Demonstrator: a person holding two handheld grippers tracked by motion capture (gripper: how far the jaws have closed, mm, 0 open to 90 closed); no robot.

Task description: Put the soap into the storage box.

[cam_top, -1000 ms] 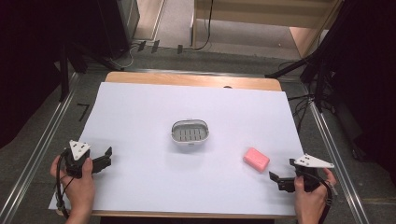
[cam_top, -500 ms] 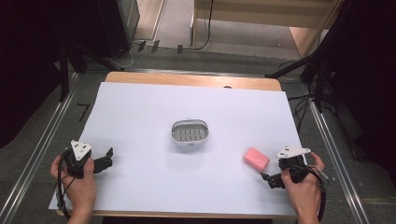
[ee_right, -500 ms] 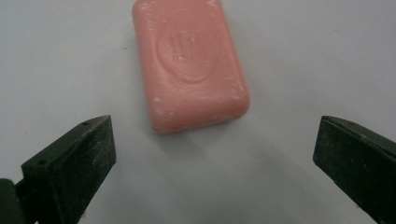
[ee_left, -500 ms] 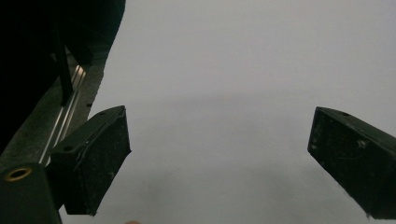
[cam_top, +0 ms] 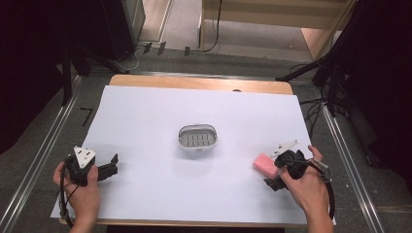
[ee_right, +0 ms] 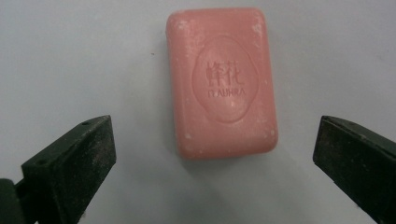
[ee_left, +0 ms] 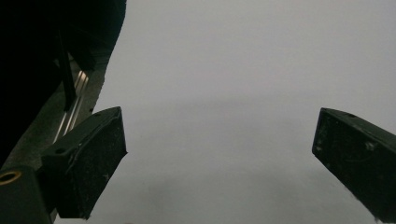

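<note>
At the left of the high view, the left gripper [cam_top: 112, 166] rests low over the white sheet [cam_top: 145, 126] that covers the counter [cam_top: 194, 83], held in the person's left hand [cam_top: 80, 187] near the sheet's left front corner; its jaws stand wide apart with nothing between them, and in the left gripper view they frame only bare white surface, with the counter's metal edge rail [ee_left: 74, 100] off to one side. Near the middle of the sheet sits a small oval soap dish [cam_top: 197, 139] with a slotted grey floor, well apart from both grippers. Further right lies the pink soap bar [cam_top: 266, 165], flat on the sheet, to the right of the dish and nearer the person. The right gripper [cam_top: 273, 175], held in the right hand [cam_top: 303, 187], sits just beside the bar on its right, pointed at it. In the right gripper view the bar [ee_right: 221, 81] lies lengthwise ahead of the gripper [ee_right: 215, 161], stamped face up, with the jaws spread wider than the bar and their tips short of its near end, gripping nothing
</note>
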